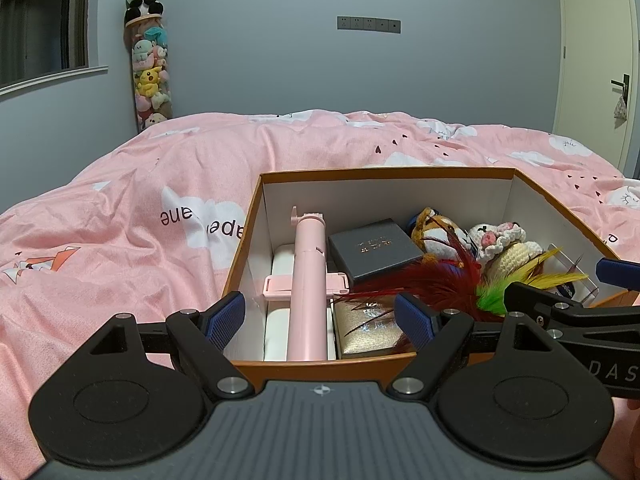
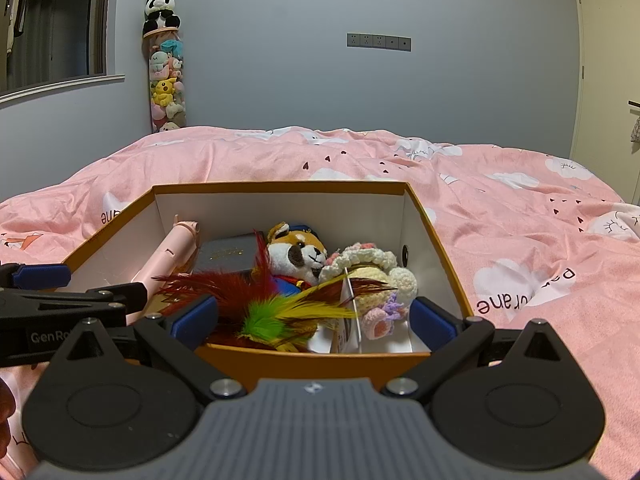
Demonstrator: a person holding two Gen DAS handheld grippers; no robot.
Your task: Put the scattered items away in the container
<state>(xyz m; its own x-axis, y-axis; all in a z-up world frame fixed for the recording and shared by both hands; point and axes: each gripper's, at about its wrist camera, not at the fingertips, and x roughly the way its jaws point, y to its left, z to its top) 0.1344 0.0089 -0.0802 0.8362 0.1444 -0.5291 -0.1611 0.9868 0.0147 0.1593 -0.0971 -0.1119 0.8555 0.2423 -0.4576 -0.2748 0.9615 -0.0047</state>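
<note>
Left wrist view: the box (image 1: pixel 400 174) sits on the pink quilt (image 1: pixel 140 184) with its near wall just under both grippers, and everything I can see of the task's items is already inside it. The pink stick (image 1: pixel 306 280) lies lengthwise along the left side over a white case (image 1: pixel 280 320), probably because only that direction has room for its length. The grey box (image 1: pixel 374 248) leans beside it and a gold box (image 1: pixel 370 330) lies flat at the near wall. The soft things, a fox plush (image 2: pixel 298 252) and a crochet doll (image 2: pixel 380 276), fill the right half, with the feather toy (image 2: pixel 272 304) draped on top, being light and springy.

The left gripper (image 1: pixel 320 316) hovers over the near left of the box, jaws apart and holding nothing. The right gripper (image 2: pixel 314 318) hovers over the near right, jaws likewise wide apart and empty, feathers just beyond them. No stray item shows on the visible quilt, so the tidying looks finished or nearly so. The feathers stand above the other contents and may spring out if brushed.
</note>
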